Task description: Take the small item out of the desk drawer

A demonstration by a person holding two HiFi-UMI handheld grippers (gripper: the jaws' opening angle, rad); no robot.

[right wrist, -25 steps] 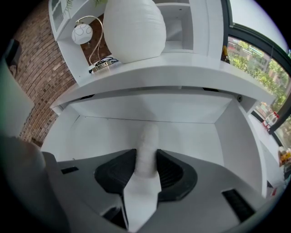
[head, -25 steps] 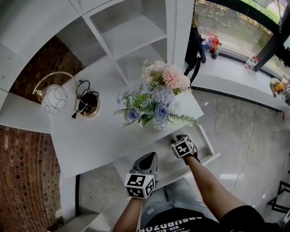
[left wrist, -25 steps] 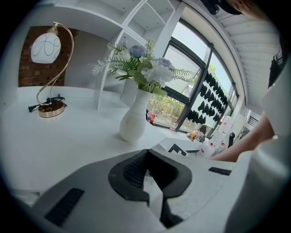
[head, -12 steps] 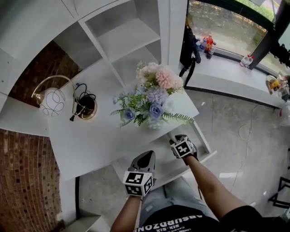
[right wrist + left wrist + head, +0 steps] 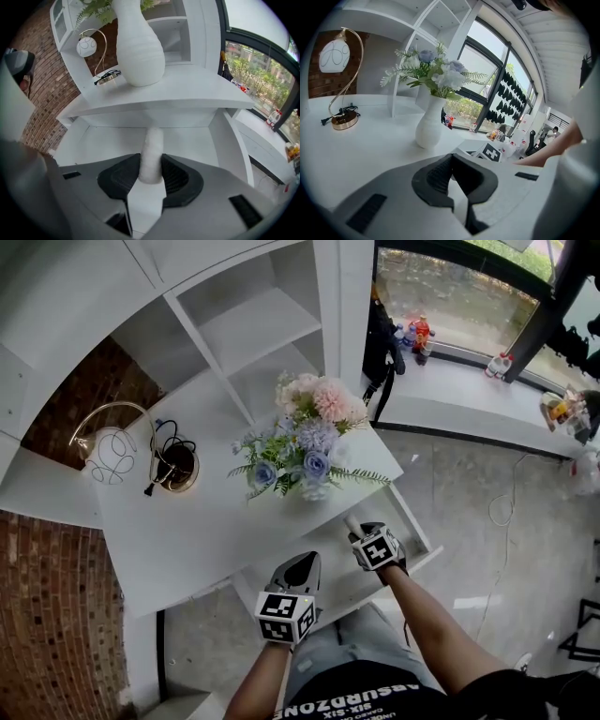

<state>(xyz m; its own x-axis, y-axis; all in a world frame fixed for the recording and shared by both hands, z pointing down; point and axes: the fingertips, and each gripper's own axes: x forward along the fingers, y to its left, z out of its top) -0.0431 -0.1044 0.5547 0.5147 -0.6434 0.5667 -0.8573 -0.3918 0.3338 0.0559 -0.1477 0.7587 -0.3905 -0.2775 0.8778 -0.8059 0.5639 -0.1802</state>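
Observation:
A small white cylinder (image 5: 152, 150) stands between the dark pads of my right gripper (image 5: 152, 172), which is shut on it. Behind it lies the open white desk drawer (image 5: 101, 140). In the head view the right gripper (image 5: 361, 532) hangs over the drawer (image 5: 419, 551) under the desk's front edge, and the cylinder's (image 5: 353, 523) tip pokes out ahead of it. My left gripper (image 5: 302, 568) hovers at the drawer's left part, its jaws together with nothing in them. The left gripper (image 5: 452, 176) faces across the desk top.
On the white desk (image 5: 187, 531) stand a white vase (image 5: 429, 126) of artificial flowers (image 5: 305, 446) and a gold lamp (image 5: 112, 451) with a black cable. White shelves (image 5: 253, 324) rise behind. A window ledge (image 5: 469, 381) and grey floor lie to the right.
The right gripper has shifted a little with the white cylinder, whose tip now shows ahead of it in the head view. The left gripper has hardly moved.

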